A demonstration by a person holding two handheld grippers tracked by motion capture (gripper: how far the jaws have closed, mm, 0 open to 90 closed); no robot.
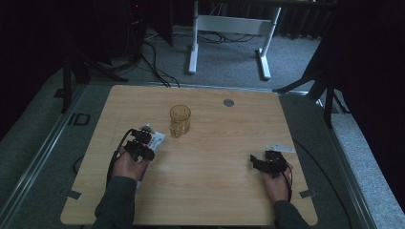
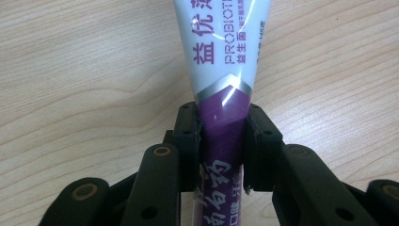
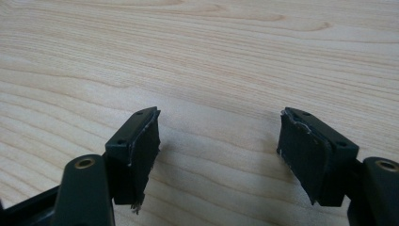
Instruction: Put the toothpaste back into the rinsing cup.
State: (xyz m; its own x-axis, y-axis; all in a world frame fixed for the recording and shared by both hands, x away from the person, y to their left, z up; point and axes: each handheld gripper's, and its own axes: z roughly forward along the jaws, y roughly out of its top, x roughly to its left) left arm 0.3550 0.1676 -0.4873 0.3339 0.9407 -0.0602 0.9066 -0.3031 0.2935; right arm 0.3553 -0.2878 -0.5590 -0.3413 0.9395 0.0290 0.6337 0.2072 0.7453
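Note:
A white and purple tube [image 2: 225, 61] with printed lettering lies on the wooden table, and my left gripper [image 2: 221, 125] is shut on its purple part. From above, the tube [image 1: 155, 139] pokes out past the left gripper [image 1: 142, 138] at the table's left middle. An amber glass cup [image 1: 180, 120] stands upright just to the right of and beyond the tube. My right gripper [image 1: 258, 160] rests low at the right side of the table; its jaws stand wide apart with nothing between them, over bare wood [image 3: 219, 136].
The table [image 1: 215, 191] has a round grey grommet [image 1: 229, 102] near its far edge. A white desk frame [image 1: 229, 33] and cables lie on the floor beyond. Black tripod legs stand at both far corners.

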